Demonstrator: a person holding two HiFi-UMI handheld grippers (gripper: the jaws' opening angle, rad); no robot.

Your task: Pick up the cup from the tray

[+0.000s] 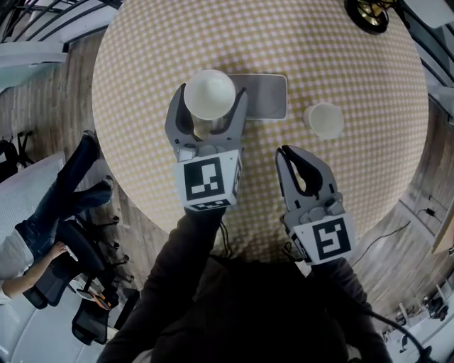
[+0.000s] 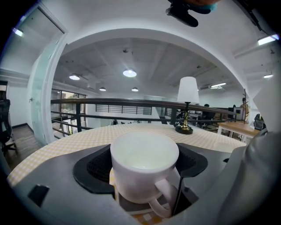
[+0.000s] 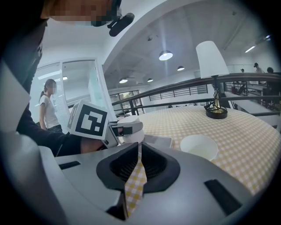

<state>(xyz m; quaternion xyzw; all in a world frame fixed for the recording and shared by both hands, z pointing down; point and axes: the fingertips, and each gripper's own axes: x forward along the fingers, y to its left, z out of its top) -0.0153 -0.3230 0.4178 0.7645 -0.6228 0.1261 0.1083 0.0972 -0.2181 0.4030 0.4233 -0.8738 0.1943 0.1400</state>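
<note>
A white cup point(image 1: 209, 93) with a handle stands on the left end of a grey tray point(image 1: 266, 96) on the checked round table point(image 1: 298, 42). My left gripper point(image 1: 209, 99) is round the cup, one pad against each side of it. In the left gripper view the cup point(image 2: 144, 165) fills the gap between the jaws, its handle turned toward the camera, and a strip of the tray point(image 2: 131, 207) shows beneath it. My right gripper point(image 1: 286, 152) is shut with nothing in it, hovering near the table's front edge to the right of the tray. In the right gripper view only the tablecloth shows beyond its closed jaws point(image 3: 138, 151).
A second white cup point(image 1: 324, 120) without a handle stands on the table right of the tray, ahead of my right gripper. A brass-footed lamp point(image 1: 369, 13) stands at the far right edge. A seated person point(image 1: 42, 234) and office chairs are on the floor at the left.
</note>
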